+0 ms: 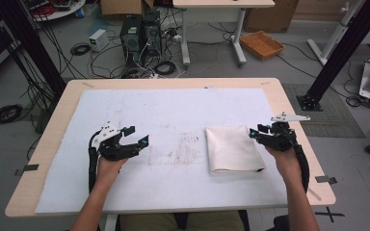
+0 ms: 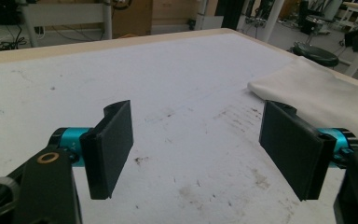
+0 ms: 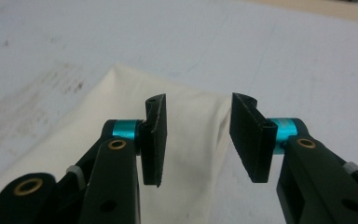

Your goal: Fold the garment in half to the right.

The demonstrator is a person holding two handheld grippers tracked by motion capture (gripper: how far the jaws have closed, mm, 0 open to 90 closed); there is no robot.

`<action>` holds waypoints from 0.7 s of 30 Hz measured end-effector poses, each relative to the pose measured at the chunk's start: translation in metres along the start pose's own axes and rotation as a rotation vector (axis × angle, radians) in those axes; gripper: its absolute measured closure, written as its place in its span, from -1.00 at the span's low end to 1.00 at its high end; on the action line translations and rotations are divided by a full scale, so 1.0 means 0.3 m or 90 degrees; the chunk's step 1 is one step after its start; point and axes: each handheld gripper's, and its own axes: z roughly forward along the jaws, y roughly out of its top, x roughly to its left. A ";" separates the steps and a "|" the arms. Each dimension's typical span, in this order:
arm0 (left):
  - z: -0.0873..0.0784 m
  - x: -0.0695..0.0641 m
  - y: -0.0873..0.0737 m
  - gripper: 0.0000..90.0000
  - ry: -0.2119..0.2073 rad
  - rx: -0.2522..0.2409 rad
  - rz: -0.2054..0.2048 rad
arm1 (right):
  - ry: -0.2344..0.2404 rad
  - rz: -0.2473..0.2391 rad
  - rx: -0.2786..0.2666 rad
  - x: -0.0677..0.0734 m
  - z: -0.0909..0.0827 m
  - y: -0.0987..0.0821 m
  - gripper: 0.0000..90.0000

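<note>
Centrally on the pale wooden table [image 1: 58,144], a white rectangular mat [image 1: 173,110] is spread, and a cream folded cloth of roughly square shape [image 1: 232,149] is laid flat on the mat's right half, at about four o'clock from the mat's middle. A patch of faint brownish smudges [image 1: 178,147] is seen on the mat just at nine o'clock of the cloth. The right gripper [image 1: 256,131] is held at the cloth's right edge, at about two o'clock of the cloth's middle, with its black jaws pointed toward nine o'clock in the high view. In the right gripper view the right gripper [image 3: 196,135] is seen released: its two pads stand apart with a clear gap, the cloth [image 3: 186,154] lies below and behind them, and nothing is pinched between them. The left gripper [image 1: 139,134] is held over the bare mat at nine o'clock of the smudged patch, well apart from the cloth, jaws pointed toward three o'clock. In the left gripper view the left gripper [image 2: 196,144] is also seen released, its pads spread wide with only stained mat [image 2: 168,93] between them, and a corner of the cloth [image 2: 317,98] is seen at two o'clock beyond the far pad.
</note>
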 end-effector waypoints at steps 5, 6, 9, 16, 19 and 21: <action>0.005 -0.003 -0.002 -0.42 -0.002 0.002 0.001 | 0.014 -0.049 0.043 -0.008 0.067 0.011 0.62; 0.005 -0.004 -0.001 -0.42 -0.001 0.002 0.004 | 0.007 -0.061 0.057 -0.008 0.096 0.009 0.65; 0.002 -0.003 0.000 -0.42 0.000 0.000 0.004 | 0.004 -0.058 0.079 -0.033 0.190 0.005 0.72; 0.003 0.000 -0.002 -0.42 -0.005 0.000 0.000 | -0.021 -0.022 0.117 -0.091 0.260 -0.031 0.69; 0.003 -0.004 -0.001 -0.42 -0.006 0.001 0.004 | -0.023 -0.001 0.087 -0.102 0.223 -0.034 0.59; 0.003 -0.003 0.000 -0.42 -0.004 0.000 0.005 | -0.008 -0.007 0.056 -0.092 0.183 -0.026 0.49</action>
